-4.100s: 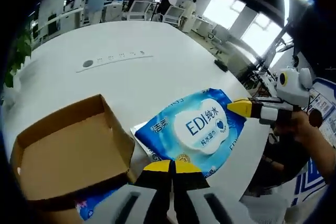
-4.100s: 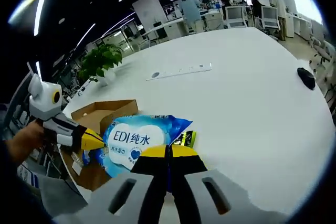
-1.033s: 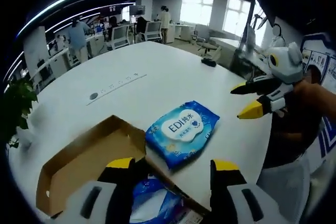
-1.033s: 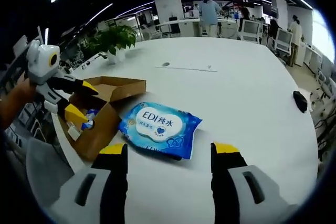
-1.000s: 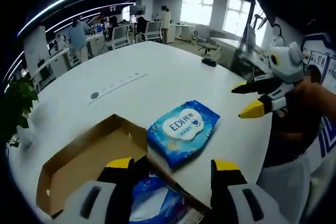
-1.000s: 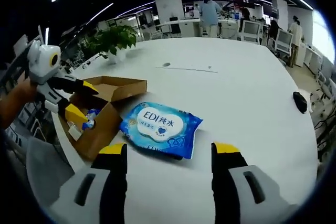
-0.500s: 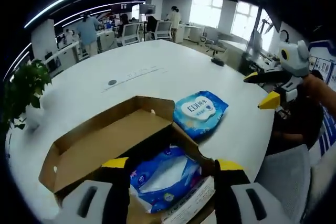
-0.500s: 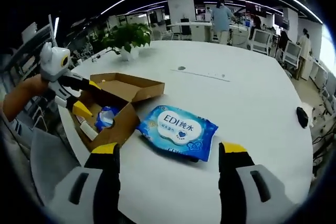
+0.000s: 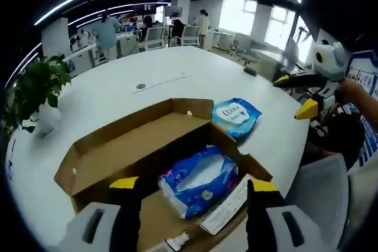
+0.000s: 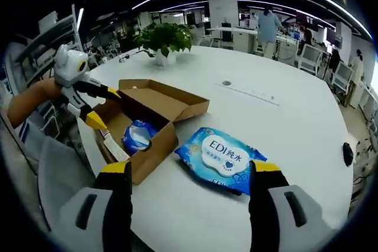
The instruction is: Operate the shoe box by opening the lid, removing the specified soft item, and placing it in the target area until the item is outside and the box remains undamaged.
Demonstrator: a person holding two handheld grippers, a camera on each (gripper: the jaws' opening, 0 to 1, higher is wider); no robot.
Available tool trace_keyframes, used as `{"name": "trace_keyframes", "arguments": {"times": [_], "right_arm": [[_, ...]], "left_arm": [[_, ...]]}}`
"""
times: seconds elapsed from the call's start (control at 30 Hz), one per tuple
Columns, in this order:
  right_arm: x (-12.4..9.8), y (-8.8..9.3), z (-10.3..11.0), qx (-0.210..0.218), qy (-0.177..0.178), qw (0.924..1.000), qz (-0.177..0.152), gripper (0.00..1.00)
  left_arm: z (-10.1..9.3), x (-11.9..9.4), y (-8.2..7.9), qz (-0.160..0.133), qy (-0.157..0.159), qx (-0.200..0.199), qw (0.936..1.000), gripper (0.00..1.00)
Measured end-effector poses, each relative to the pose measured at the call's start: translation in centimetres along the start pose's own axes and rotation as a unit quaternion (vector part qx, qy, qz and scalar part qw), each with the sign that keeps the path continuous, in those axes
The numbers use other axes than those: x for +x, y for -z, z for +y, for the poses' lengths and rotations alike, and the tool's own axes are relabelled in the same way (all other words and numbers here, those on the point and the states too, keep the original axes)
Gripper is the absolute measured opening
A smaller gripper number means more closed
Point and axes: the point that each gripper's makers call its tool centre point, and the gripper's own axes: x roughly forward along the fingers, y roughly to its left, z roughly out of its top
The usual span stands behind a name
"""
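Now the blue wipes pack (image 10: 225, 159) lies flat on the white table (image 10: 295, 128), just right of the shoe box (image 10: 150, 123) in the right gripper view and apart from it; in the left gripper view the same pack (image 9: 236, 115) sits just past the box's far right corner. Its white label reads "EDI" followed by Chinese characters, with smaller print beneath that is too small to make out.

The box (image 9: 147, 163) stands open, its lid (image 9: 127, 143) folded back on the far side. Inside lie a second blue soft pack (image 9: 198, 181) and a white printed slip (image 9: 227, 205) against the near wall; the writing on both is illegible.

By my judgement the removal step is done: one soft item is out and set down, and the cardboard looks sound. What remains, if anything, is a check that the pack lies in the intended area, which the pictures do not mark.

The left hand-held gripper (image 9: 190, 190) hovers over the box's near edge, jaws spread wide and empty. The right hand-held gripper (image 10: 190, 172) hangs above the table near the pack, jaws likewise apart, grasping nothing. A potted plant (image 10: 163, 38) stands at the far side.
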Motion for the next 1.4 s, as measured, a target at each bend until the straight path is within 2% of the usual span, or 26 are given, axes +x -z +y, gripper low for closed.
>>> {"name": "trace_keyframes", "arguments": {"times": [0.37, 0.6, 0.8, 0.87, 1.07, 1.2, 1.4], "right_arm": [[1.7, -1.2, 2.3, -0.044, -0.025, 0.9987, 0.009, 0.77], [2.9, -1.6, 3.7, -0.073, -0.039, 0.9964, 0.018, 0.76], [4.2, -1.9, 4.9, -0.092, -0.053, 0.9941, 0.025, 0.74], [4.6, -1.9, 5.2, -0.097, -0.057, 0.9933, 0.028, 0.73], [5.9, -1.9, 6.4, -0.117, -0.071, 0.9898, 0.039, 0.69], [6.9, -1.8, 6.9, -0.138, -0.079, 0.9861, 0.049, 0.63], [8.1, -2.0, 7.4, -0.156, -0.085, 0.9825, 0.055, 0.57]], "left_arm": [[1.2, -2.3, 0.8, -0.046, 0.014, -0.001, 0.9989, 0.89], [1.6, -3.2, 1.7, -0.066, 0.027, -0.005, 0.9974, 0.94], [1.6, -3.8, 1.7, -0.088, 0.041, 0.002, 0.9953, 0.98], [1.7, -3.9, 1.6, -0.096, 0.043, 0.015, 0.9944, 0.96], [1.5, -3.6, 2.2, -0.089, 0.061, 0.034, 0.9935, 0.8], [1.2, -3.1, 2.5, -0.088, 0.077, 0.045, 0.9922, 0.68], [0.7, -2.0, 2.4, -0.091, 0.1, 0.066, 0.9886, 0.57]]}}
